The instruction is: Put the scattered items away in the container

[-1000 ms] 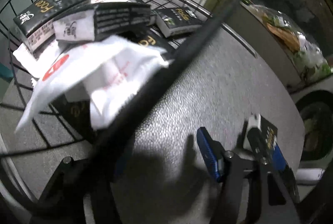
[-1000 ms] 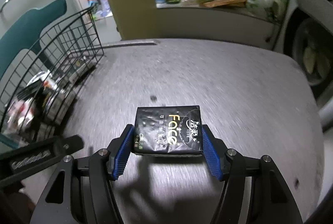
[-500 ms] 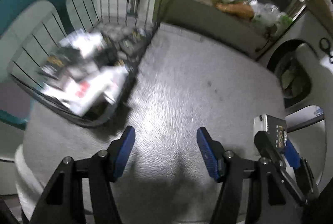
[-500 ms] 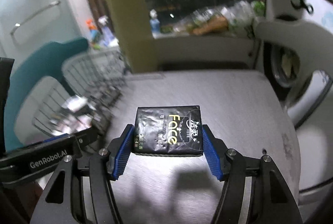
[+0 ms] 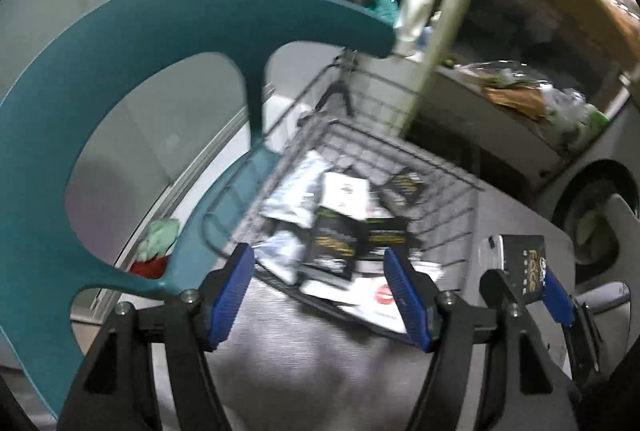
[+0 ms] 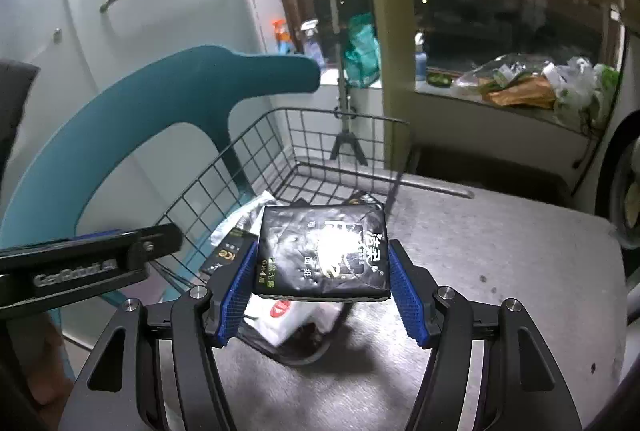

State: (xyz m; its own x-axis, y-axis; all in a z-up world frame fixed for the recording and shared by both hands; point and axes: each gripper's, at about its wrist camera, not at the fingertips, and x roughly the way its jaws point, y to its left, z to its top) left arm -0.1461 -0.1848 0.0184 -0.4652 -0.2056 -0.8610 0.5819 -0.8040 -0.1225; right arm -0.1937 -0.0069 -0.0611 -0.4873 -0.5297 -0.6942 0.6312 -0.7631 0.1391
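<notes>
Worktop point(image 6: 500, 251): grey, speckled, lower frame | wire basket point(image 6: 280, 135) centre, teal chair point(image 6: 120, 119) at left | right tongs point(image 6: 324, 287) pinching black tissue pack point(image 6: 320, 251) just over basket's near rim | left tongs point(image 5: 320, 287) spread, nothing between them | cluttered window ledge point(image 6: 520, 107) upper right

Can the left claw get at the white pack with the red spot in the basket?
Probably yes. The left claw is open and empty, just in front of the wire basket, whose top is open. The white pack with the red spot lies on top near the front wall, uncovered.
</notes>
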